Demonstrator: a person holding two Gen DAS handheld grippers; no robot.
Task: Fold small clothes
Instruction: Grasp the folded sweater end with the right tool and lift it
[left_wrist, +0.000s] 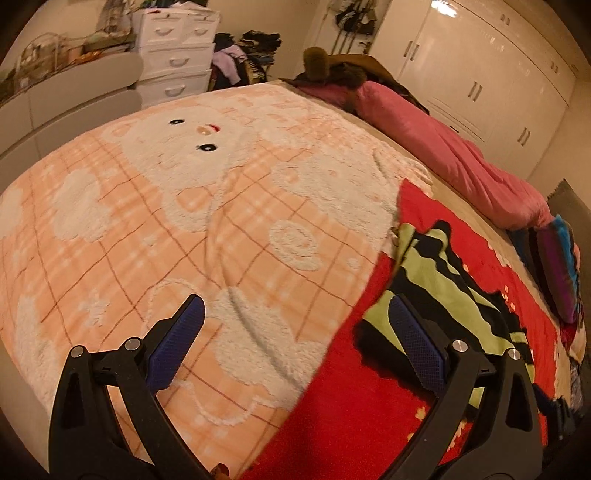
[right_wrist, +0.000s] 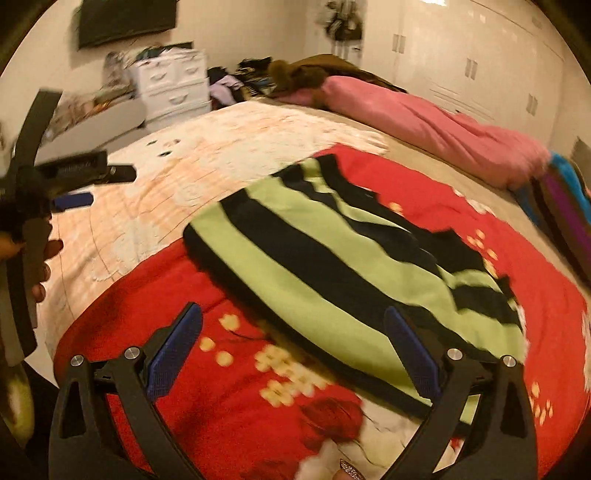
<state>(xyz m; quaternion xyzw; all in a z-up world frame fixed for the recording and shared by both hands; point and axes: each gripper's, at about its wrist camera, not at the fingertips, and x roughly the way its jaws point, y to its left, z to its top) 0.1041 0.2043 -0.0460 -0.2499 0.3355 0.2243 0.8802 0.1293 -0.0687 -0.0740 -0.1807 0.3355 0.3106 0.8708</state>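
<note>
A small lime-green and black striped garment (right_wrist: 314, 266) lies spread on a red flowered blanket (right_wrist: 229, 306) on the bed; in the left wrist view the garment (left_wrist: 436, 273) sits at the right. My right gripper (right_wrist: 293, 343) hovers open over the garment's near edge, nothing pressed between its blue pads (right_wrist: 177, 350). My left gripper (left_wrist: 295, 332) is open wide over the peach bear-pattern blanket (left_wrist: 184, 221), just left of the garment, holding nothing. In the right wrist view the left gripper (right_wrist: 107, 186) shows at the far left, held by a hand (right_wrist: 37, 258).
A rolled pink quilt (left_wrist: 443, 147) runs along the bed's far side. A stack of colourful folded clothes (left_wrist: 554, 266) lies at the right edge. White drawers (left_wrist: 173, 55), a clothes heap (left_wrist: 243, 55) and white wardrobe doors (left_wrist: 480, 74) stand beyond the bed.
</note>
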